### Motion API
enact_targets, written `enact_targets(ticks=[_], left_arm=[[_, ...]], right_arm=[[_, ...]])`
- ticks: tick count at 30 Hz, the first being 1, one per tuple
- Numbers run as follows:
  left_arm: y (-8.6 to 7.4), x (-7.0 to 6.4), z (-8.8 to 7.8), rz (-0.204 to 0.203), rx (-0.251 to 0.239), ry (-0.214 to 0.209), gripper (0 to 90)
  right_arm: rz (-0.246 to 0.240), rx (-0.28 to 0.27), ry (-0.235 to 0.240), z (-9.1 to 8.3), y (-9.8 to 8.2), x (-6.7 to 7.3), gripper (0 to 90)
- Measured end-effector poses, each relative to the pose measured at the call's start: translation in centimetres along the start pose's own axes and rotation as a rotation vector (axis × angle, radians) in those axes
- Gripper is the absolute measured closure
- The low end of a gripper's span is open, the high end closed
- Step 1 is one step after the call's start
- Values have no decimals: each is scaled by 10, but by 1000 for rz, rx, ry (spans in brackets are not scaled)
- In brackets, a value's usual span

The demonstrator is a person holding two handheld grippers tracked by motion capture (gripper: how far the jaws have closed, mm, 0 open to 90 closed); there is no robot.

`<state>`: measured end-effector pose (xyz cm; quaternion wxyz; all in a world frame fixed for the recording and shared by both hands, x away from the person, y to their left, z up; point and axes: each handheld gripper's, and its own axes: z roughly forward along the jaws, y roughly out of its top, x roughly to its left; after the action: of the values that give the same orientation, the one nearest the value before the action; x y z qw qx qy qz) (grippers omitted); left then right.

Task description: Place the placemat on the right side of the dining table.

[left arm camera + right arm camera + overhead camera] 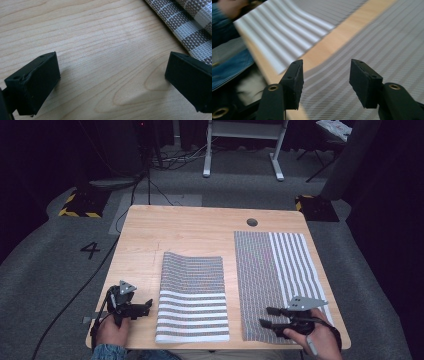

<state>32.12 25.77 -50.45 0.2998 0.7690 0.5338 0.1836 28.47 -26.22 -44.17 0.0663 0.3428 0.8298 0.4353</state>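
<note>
Two woven striped placemats on the table (195, 222). Left placemat (192, 295) lies folded or doubled, its far edge slightly raised; right placemat (275, 280) lies spread flat – its fold appears not yet begun. Right gripper (265, 316) hovers over that mat's near corner, jaws moderately wide, nothing between them (view blurred). Left gripper (147, 305) rests on bare wood just beside the folded mat – jaws wide, empty.

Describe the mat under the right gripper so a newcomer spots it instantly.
On the wooden table, take the right-hand woven mat, below the round cable hole. It lies flat, its stripes running lengthwise; the other mat is folded, its stripes running crosswise.
</note>
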Motion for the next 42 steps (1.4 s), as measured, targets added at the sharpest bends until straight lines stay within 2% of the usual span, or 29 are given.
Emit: enact_targets(ticks=[2, 5, 8, 10, 12, 15, 18, 20, 23, 25, 27, 30, 33, 34, 38, 40, 42], left_arm=[[0, 0, 0, 3, 1, 0, 0], [0, 0, 0, 0, 0, 1, 0], [0, 0, 0, 3, 1, -1, 0], [0, 0, 0, -1, 0, 1, 0], [0, 0, 0, 0, 0, 1, 0], [0, 0, 0, 0, 0, 1, 0], [0, 0, 0, 2, 1, -2, 0], [0, 0, 0, 0, 0, 1, 0], [0, 0, 0, 0, 1, -1, 0], [0, 0, 0, 1, 0, -1, 0], [0, 0, 0, 0, 0, 1, 0], [0, 0, 0, -1, 0, 1, 0], [0, 0, 0, 2, 1, -2, 0], [0, 0, 0, 2, 1, -2, 0], [0, 0, 0, 1, 0, 0, 0], [0, 0, 0, 0, 0, 1, 0], [0, 0, 0, 3, 1, -1, 0]], right_arm=[[41, -7, -84, -9, 2, -16, 449], [121, -23, -185, -22, 0, -49, 445], [161, -13, -293, -32, -6, -82, 441], [162, 5, -333, -34, -11, -94, 425], [161, 23, -336, -33, -15, -95, 409], [146, 43, -311, -24, -19, -85, 384], [99, 77, -273, -9, -20, -67, 355], [50, 95, -236, 2, -20, -50, 345], [2, 102, -145, 19, -16, -16, 335], [-17, 107, -91, 31, -15, 4, 333], [-27, 119, -60, 41, -13, 21, 333], [-43, 148, -57, 55, -14, 37, 342], [-35, 182, -84, 64, -18, 41, 389], [-41, 168, -100, 65, -19, 42, 434], [-69, 167, -176, 64, -20, 41, 651], [-56, 168, -183, 63, -18, 38, 740], [-35, 173, -178, 62, -17, 33, 788]])
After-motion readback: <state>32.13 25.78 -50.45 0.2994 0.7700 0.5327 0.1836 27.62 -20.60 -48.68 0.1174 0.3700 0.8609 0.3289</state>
